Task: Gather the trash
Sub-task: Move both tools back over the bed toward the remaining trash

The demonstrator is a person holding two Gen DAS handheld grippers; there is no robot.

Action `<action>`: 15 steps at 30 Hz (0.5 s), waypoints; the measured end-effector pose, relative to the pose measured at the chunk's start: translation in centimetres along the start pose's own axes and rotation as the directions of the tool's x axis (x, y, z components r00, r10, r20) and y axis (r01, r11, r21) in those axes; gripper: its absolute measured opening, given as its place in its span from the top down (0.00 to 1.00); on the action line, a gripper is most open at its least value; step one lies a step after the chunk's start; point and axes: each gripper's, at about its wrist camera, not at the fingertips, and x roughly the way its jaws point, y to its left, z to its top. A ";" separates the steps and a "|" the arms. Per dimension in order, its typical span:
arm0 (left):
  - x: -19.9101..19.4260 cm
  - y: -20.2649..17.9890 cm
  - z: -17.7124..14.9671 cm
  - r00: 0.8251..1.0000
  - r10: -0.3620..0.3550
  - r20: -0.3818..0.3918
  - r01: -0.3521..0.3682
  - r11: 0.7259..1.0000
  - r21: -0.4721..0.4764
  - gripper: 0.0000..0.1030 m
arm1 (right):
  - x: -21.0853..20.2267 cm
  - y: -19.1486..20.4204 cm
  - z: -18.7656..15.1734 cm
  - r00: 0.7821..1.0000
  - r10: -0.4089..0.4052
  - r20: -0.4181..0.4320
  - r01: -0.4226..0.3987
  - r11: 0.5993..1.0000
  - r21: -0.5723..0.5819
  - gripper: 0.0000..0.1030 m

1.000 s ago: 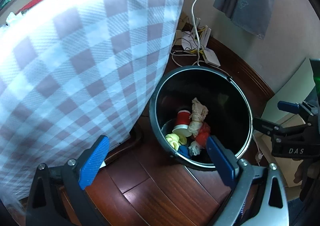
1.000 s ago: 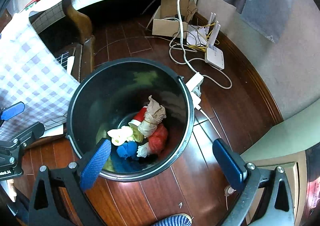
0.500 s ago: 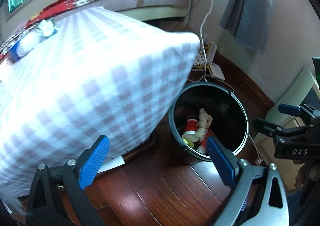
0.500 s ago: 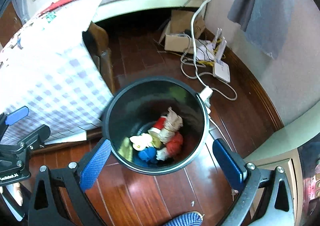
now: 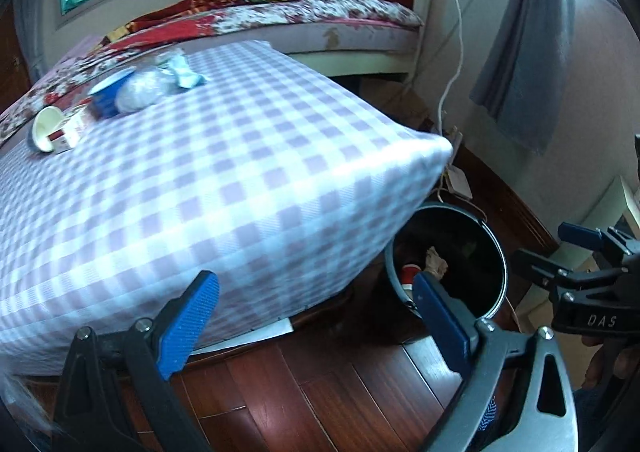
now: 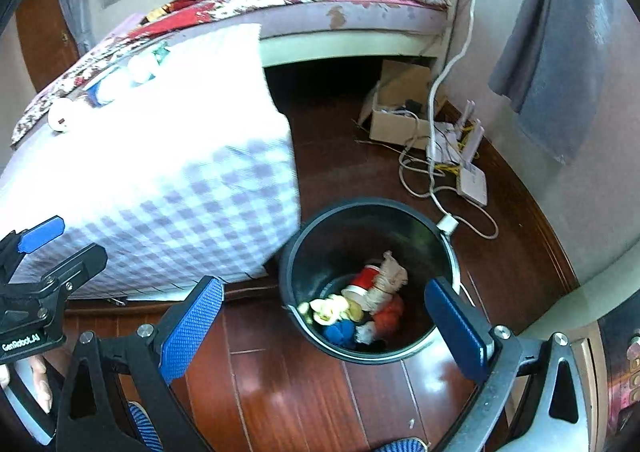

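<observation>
A black bin (image 6: 404,212) stands on the wood floor beside a table with a checked cloth (image 5: 248,180). In it lie a red cup (image 6: 362,282), crumpled paper (image 6: 390,276) and other scraps. At the table's far end lie a white cup (image 5: 44,128), a red and white box (image 5: 68,134), a blue cup (image 5: 106,98), a clear bag (image 5: 142,90) and a pale wrapper (image 5: 182,70). My left gripper (image 5: 316,320) is open and empty, low beside the table edge. My right gripper (image 6: 326,326) is open and empty above the bin.
A bed (image 6: 340,0) stands behind the table. A cardboard box (image 6: 396,108), cables (image 6: 432,156) and a white router (image 6: 474,184) lie on the floor by the wall. A grey cloth (image 6: 560,52) hangs at the right. The bin also shows in the left wrist view (image 5: 490,252).
Both grippers have risen and pulled back from the bin. The tabletop and the trash on its far end have come into view. Both grippers stay open.
</observation>
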 end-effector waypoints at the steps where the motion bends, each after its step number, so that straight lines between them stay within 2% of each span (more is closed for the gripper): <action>1: -0.1 0.3 0.0 1.000 0.005 0.005 -0.004 1.000 -0.005 0.05 | -0.1 0.4 0.0 1.000 0.004 0.007 -0.004 1.000 -0.005 0.01; 9: -1.9 3.2 0.3 0.998 0.048 0.048 -0.045 0.997 -0.061 0.05 | -1.3 3.7 1.5 0.994 0.063 0.087 -0.061 0.998 -0.030 0.01; 15: -3.3 6.1 0.6 0.993 0.090 0.077 -0.083 0.992 -0.096 0.05 | -1.9 6.2 3.3 0.980 0.136 0.147 -0.133 0.991 -0.031 0.01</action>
